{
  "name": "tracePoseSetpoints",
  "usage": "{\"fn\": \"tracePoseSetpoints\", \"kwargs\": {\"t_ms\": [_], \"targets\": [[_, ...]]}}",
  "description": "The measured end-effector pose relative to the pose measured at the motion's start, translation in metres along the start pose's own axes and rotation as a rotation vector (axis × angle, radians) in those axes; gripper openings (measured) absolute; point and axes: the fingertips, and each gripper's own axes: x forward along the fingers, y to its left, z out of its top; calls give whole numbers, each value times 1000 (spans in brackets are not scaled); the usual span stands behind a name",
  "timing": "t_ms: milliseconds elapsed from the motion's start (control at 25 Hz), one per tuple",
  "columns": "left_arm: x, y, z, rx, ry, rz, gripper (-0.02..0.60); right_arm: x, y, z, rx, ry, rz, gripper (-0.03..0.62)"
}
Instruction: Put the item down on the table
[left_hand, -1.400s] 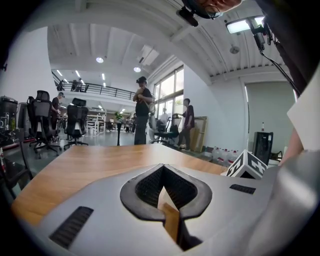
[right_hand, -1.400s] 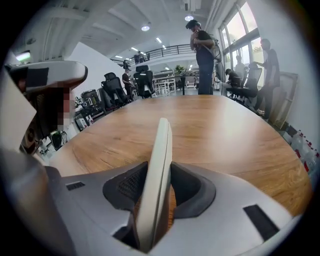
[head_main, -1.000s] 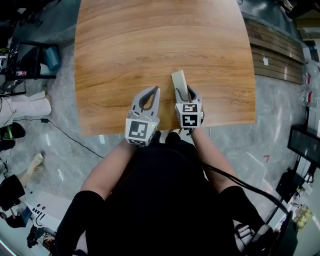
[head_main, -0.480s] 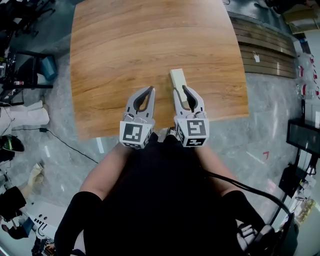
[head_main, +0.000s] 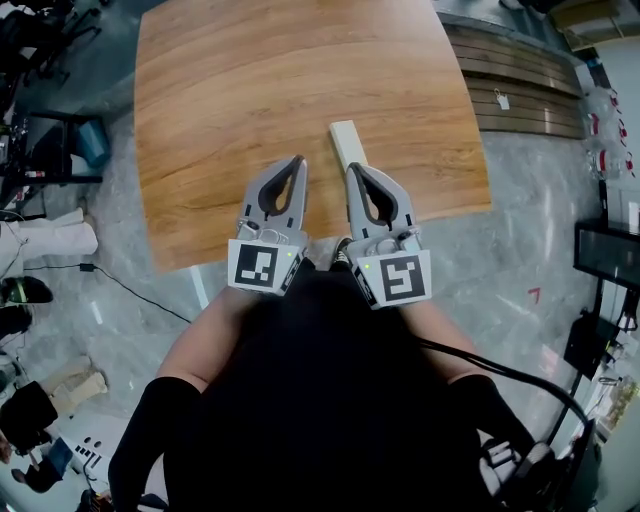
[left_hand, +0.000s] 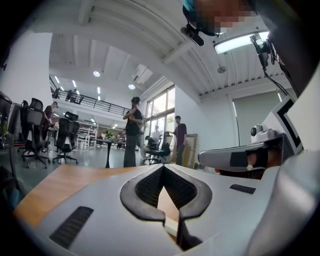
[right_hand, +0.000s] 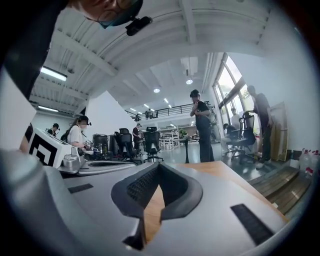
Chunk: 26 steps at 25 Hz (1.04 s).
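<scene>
A pale wooden block (head_main: 345, 140) lies flat on the wooden table (head_main: 230, 90), near its front edge and right of the middle. My right gripper (head_main: 351, 167) is just behind the block's near end, clear of it, shut with nothing between its jaws; the right gripper view (right_hand: 159, 164) shows only tabletop through the gap. My left gripper (head_main: 298, 158) hangs beside it on the left, also shut and empty, with its tips meeting (left_hand: 163, 167). Both grippers are raised over the table's near edge.
A slatted wooden platform (head_main: 520, 90) lies on the floor right of the table. Office chairs (head_main: 60, 140) and a cable (head_main: 120, 262) are at the left. Several people (left_hand: 132, 130) stand past the table's far side.
The right gripper's jaws, which stood open around the block's near end, have drawn back toward me and shut. The block stays on the table. Both grippers have risen and pulled back.
</scene>
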Motion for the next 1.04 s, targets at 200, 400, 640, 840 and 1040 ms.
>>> {"fn": "tracePoseSetpoints", "kwargs": {"t_ms": [200, 400, 640, 840, 1040], "targets": [[-6, -9, 14, 5, -20, -2, 3, -7, 6, -2, -7, 19, 6, 12], [-13, -11, 17, 7, -22, 0, 3, -8, 16, 4, -21, -16, 35, 12], [-15, -12, 19, 8, -29, 4, 3, -8, 19, 9, -21, -23, 46, 12], [-13, -14, 19, 4, -26, 4, 3, -8, 18, 12, -28, -33, 54, 12], [-13, -16, 14, 3, -26, 3, 3, -9, 20, 8, -27, -34, 59, 12]]}}
